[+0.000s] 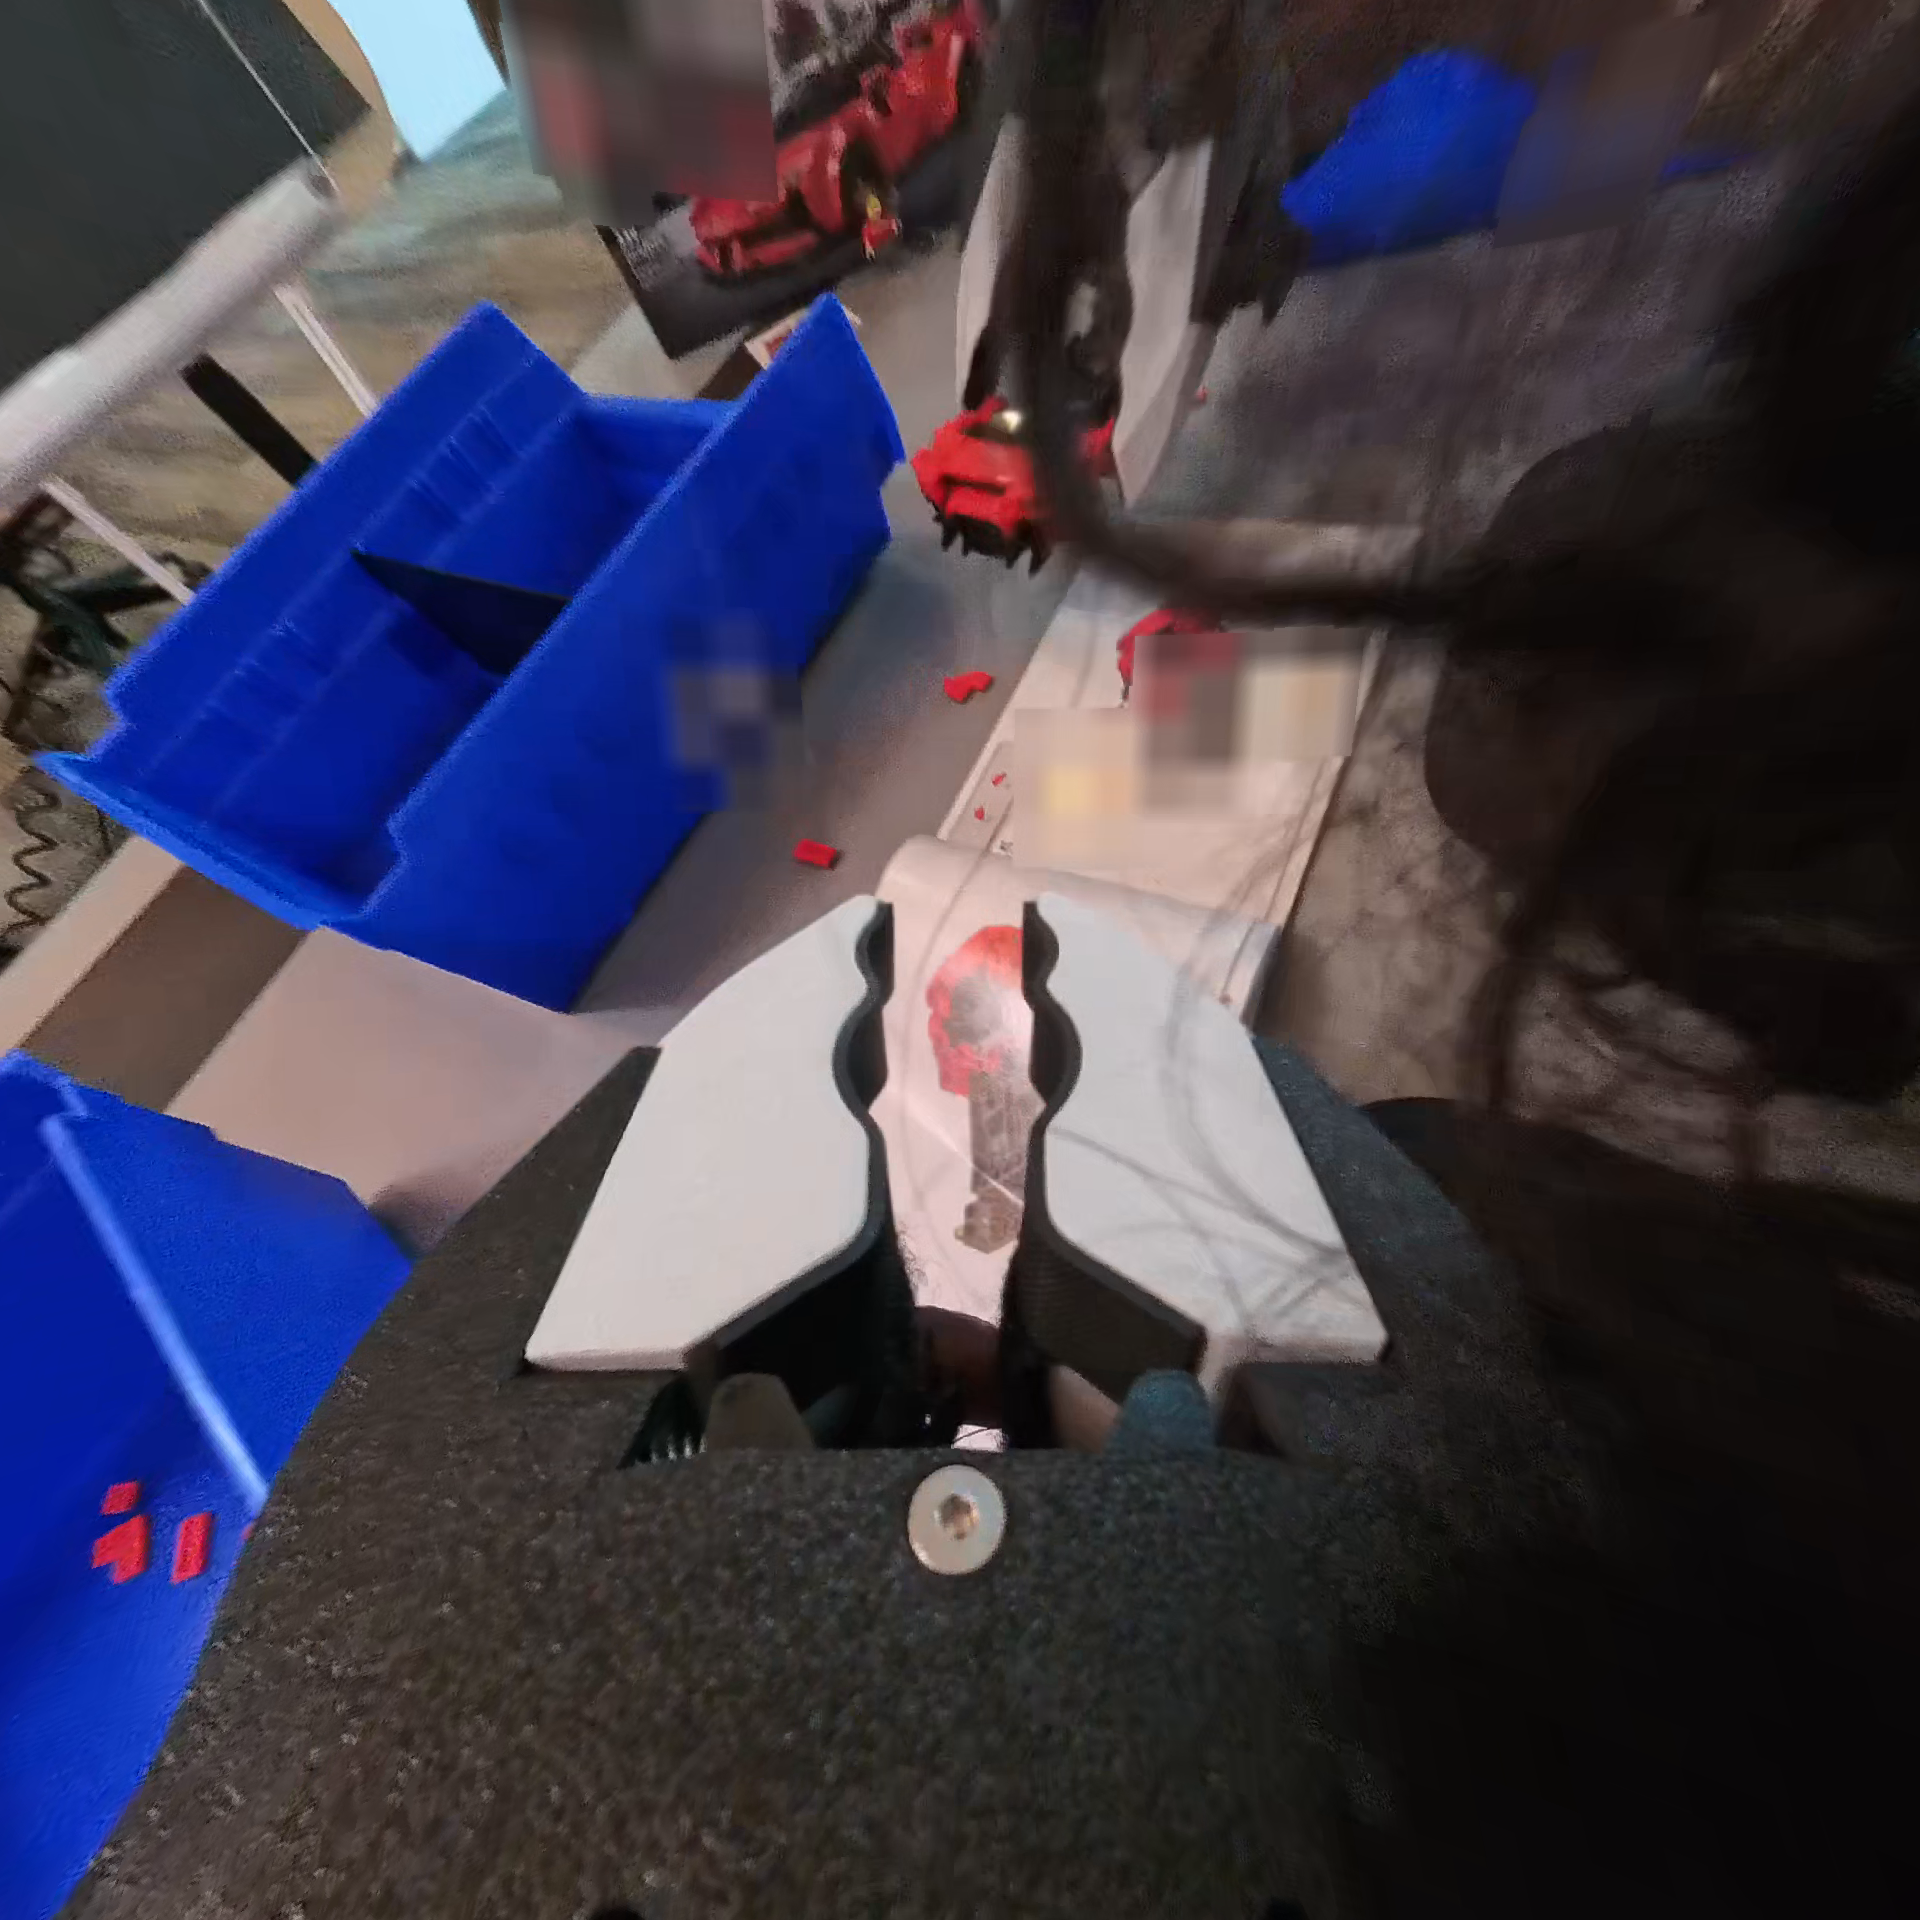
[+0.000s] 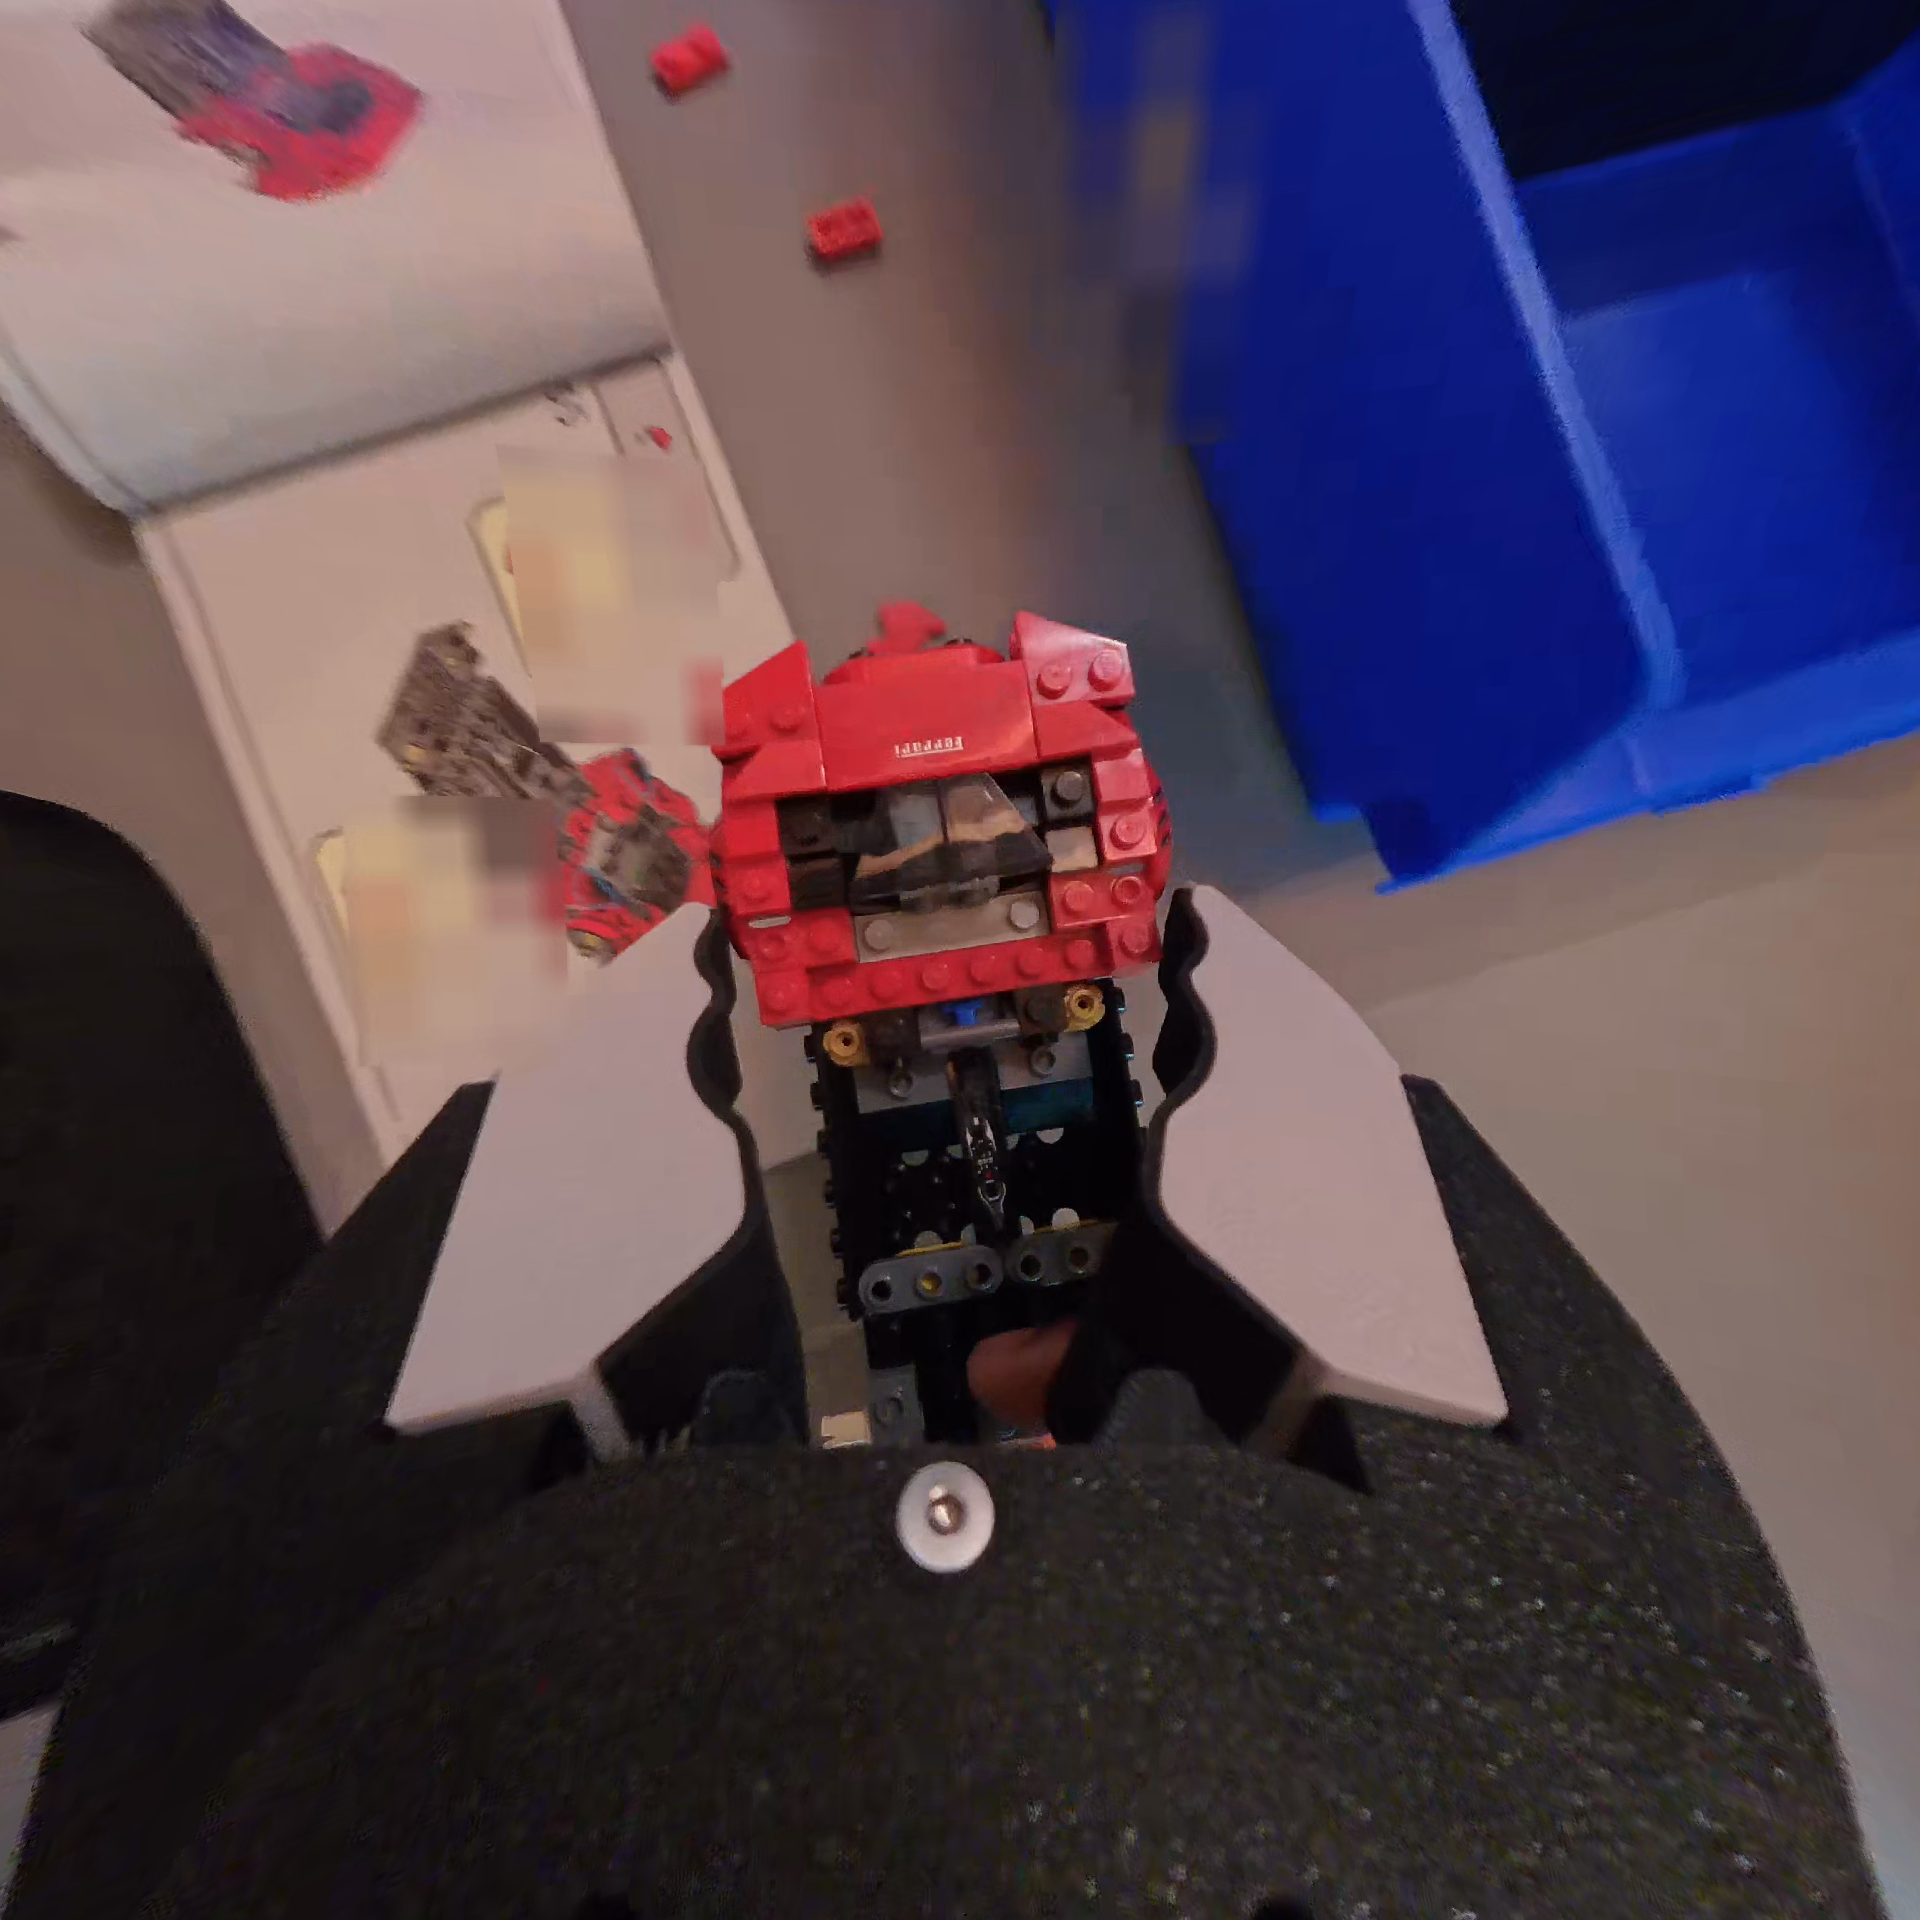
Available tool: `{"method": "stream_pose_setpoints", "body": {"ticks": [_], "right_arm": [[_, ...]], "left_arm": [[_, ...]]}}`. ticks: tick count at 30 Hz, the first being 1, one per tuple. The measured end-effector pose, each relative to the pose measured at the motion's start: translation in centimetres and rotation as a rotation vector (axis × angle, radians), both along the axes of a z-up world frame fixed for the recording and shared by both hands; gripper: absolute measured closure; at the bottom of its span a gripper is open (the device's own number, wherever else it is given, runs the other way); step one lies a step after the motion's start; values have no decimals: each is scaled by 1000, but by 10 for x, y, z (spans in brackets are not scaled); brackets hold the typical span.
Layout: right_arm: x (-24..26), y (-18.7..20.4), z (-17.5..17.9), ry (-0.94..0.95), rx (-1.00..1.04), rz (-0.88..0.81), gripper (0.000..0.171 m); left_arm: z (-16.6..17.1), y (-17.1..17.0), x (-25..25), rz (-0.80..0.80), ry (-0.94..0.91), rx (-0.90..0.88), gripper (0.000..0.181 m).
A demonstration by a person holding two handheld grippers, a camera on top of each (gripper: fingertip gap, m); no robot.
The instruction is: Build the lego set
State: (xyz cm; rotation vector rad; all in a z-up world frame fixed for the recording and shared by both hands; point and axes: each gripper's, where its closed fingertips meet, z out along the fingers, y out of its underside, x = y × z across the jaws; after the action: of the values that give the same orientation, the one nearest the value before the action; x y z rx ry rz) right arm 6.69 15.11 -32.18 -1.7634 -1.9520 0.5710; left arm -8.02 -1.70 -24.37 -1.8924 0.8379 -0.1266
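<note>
The right gripper [image 2: 940,997] is clamped on the half-built car [image 2: 940,831], its two pale fingers [image 2: 1288,1122] pressing the black frame from either side. The car's long axis runs straight out along those fingers: the dark frame end sits deep between them, and the wide red brick end sticks out past the tips, pointing away from the camera. It is lifted off the table [image 2: 1558,1091], beside the open instruction booklet [image 2: 260,364], with a blue bin [image 2: 1507,520] on its other side.

The left gripper [image 1: 956,935] holds nothing. Its fingers [image 1: 748,1122] stand a narrow gap apart, with only a printed page of the booklet [image 1: 1143,935] visible between them. From this gripper the car [image 1: 982,478] lies well ahead and a little to the right of the finger line, at the far end of the booklet and just beyond the near blue bins [image 1: 520,675]. The picture is blurred there, so the car's exact tilt cannot be read from this side.

Loose red bricks [image 1: 816,854] lie on the table between the car and the left gripper, beside the booklet, much nearer the left gripper than the right. More red pieces [image 1: 145,1538] sit in the closest bin. My judgement is that the next brick falls to the free left gripper, while the right keeps the car's studded red end turned toward it.
</note>
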Motion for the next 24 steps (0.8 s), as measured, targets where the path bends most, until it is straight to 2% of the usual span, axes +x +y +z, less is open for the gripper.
{"method": "stream_pose_setpoints", "body": {"ticks": [6, 10, 14, 18, 21, 24], "right_arm": [[-24, -54, 0, 39, -110, 84, 92], [-36, -77, -15, 28, -127, 132, 92], [-43, -85, -29, 6, -150, 108, 92], [-45, -89, -36, -6, -141, 87, 92], [-44, -96, -28, 44, -213, 74, 92], [-41, -96, -11, 117, -311, 33, 92]], "left_arm": [[-21, -2, 13, 1, -67, -71, 159], [-35, -2, 21, 13, -58, -110, 160], [-42, -2, 32, 20, -150, -171, 170], [-69, 2, 65, 13, -167, -314, 176], [-77, 16, 86, 57, -265, -355, 176], [-69, 25, 92, 80, -385, -348, 177]]}}
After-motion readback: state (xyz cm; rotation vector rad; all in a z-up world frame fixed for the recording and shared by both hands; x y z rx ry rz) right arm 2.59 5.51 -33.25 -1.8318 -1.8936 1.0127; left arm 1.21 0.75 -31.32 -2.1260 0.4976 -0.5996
